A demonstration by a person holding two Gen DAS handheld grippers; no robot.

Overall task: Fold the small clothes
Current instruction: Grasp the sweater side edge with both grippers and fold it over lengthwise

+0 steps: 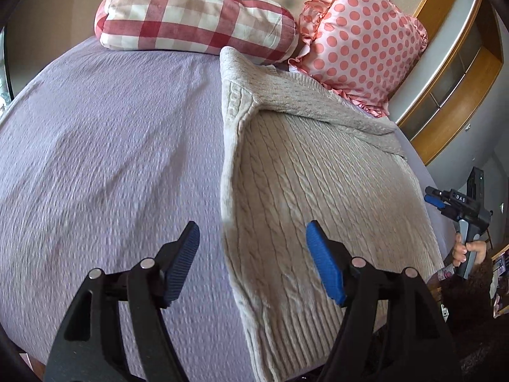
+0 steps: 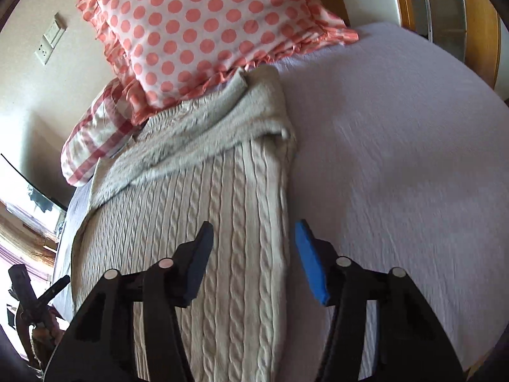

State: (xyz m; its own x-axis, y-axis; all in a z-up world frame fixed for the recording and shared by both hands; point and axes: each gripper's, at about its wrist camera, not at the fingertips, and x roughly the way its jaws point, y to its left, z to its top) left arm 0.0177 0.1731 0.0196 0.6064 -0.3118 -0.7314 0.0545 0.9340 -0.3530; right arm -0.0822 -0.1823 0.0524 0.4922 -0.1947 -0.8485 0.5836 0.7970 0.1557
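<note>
Cream cable-knit sweater (image 1: 318,191) flat on lilac bedspread (image 1: 111,159), centre-right of left view, sleeve folded across top. Left gripper (image 1: 253,238) jaws spread, empty, over sweater's left edge. Right gripper (image 2: 253,238) jaws spread, empty, over right edge. Polka-dot pillow (image 2: 203,31) touching sweater top; checked pillow (image 1: 191,16) upper left.

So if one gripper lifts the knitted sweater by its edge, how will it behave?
The sweater will probably droop, since its folded sleeve lies limp. The thick cable knit suggests some weight. Its rough texture should grip the bed cover, so pushing may bunch it.
</note>
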